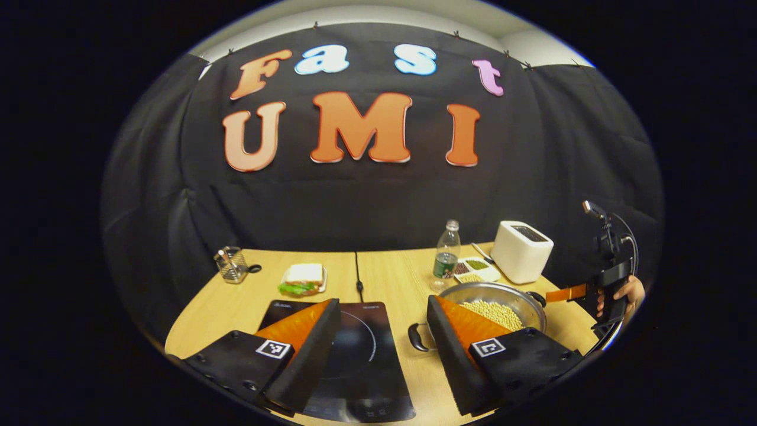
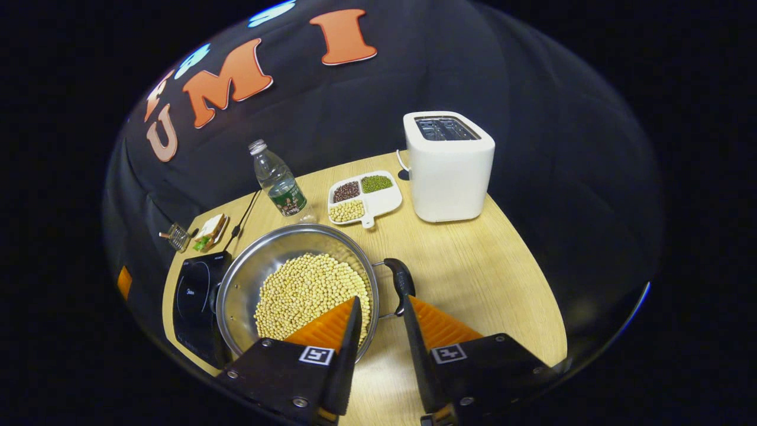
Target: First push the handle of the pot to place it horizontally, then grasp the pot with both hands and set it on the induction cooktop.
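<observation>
The pot (image 2: 295, 284), heaped with pale beans, sits on the table beside the induction cooktop (image 2: 195, 296) — its black side handle (image 2: 401, 281) just ahead of the right gripper (image 2: 381, 319), whose narrowly parted fingers hold nothing. The left gripper (image 1: 383, 331) hangs wide and empty near the opposite handle (image 1: 417, 338). The right gripper's inner finger appears over the rim — contact cannot be told.

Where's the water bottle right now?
In the right gripper view, the water bottle stands at the table's back edge, behind the pot, left of the divided bean dish.
</observation>
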Action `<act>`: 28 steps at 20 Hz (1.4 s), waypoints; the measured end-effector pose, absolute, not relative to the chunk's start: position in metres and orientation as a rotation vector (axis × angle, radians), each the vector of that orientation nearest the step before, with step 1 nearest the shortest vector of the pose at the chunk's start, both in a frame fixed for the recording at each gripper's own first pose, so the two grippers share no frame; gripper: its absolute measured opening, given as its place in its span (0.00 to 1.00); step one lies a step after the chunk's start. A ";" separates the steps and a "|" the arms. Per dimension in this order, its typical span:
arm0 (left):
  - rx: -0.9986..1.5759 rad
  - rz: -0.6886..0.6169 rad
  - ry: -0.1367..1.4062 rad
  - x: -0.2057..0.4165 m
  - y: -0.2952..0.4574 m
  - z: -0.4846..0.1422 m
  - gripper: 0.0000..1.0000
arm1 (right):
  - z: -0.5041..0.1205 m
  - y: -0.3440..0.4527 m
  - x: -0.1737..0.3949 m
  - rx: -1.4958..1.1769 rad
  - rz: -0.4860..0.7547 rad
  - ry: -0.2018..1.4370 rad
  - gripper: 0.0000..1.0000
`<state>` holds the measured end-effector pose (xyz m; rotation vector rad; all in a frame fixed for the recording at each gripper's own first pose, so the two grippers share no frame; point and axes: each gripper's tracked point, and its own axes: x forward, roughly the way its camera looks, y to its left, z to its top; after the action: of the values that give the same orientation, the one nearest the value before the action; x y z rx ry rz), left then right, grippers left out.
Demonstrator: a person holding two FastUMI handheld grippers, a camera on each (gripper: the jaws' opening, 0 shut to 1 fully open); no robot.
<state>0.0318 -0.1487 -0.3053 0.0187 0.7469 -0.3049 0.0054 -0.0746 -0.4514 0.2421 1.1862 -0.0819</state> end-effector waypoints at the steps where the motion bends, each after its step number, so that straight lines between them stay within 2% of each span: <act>1: 0.020 -0.327 0.796 0.027 -0.161 -0.323 0.96 | -0.455 -0.072 0.005 0.227 -0.078 1.192 0.46; 2: 0.015 -0.354 0.846 0.022 -0.175 -0.341 0.96 | -0.460 -0.070 0.003 0.215 -0.073 1.205 0.58; 3: 0.010 -0.380 0.900 0.016 -0.189 -0.356 0.96 | -0.464 -0.070 0.002 0.201 -0.068 1.214 0.57; 4: 0.011 -0.392 0.943 0.012 -0.197 -0.368 0.92 | -0.468 -0.069 0.003 0.186 -0.065 1.217 0.69; 5: 0.011 -0.400 0.975 0.011 -0.204 -0.380 0.96 | -0.470 -0.068 0.003 0.172 -0.064 1.219 0.71; 9: 0.020 -0.374 1.072 0.014 -0.214 -0.427 0.96 | -0.478 -0.066 0.004 0.142 -0.048 1.226 0.76; 12: 0.015 -0.344 1.179 0.011 -0.214 -0.460 0.95 | -0.486 -0.073 0.005 0.124 -0.065 1.235 0.77; 14: 0.003 -0.340 1.227 0.010 -0.218 -0.479 0.89 | -0.493 -0.076 0.005 0.113 -0.067 1.244 0.77; 17: -0.018 -0.346 1.283 0.007 -0.226 -0.499 0.89 | -0.506 -0.077 0.002 0.105 -0.076 1.275 0.77; 20: -0.025 -0.342 1.270 0.013 -0.226 -0.509 0.89 | -0.519 -0.074 -0.002 0.101 -0.083 1.312 0.74; 24: 0.003 -0.334 1.248 0.022 -0.219 -0.519 0.77 | -0.520 -0.073 -0.003 0.094 -0.084 1.312 0.62; 25: 0.003 -0.331 1.237 0.023 -0.219 -0.518 0.74 | -0.520 -0.073 -0.003 0.099 -0.083 1.310 0.65; 28: 0.033 -0.320 1.201 0.029 -0.221 -0.518 0.70 | -0.517 -0.071 -0.005 0.088 -0.100 1.301 0.59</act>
<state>0.0289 -0.2215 -0.5179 0.0331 1.2012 -0.3202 -0.0053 -0.0708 -0.5170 0.0877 1.3015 -0.1003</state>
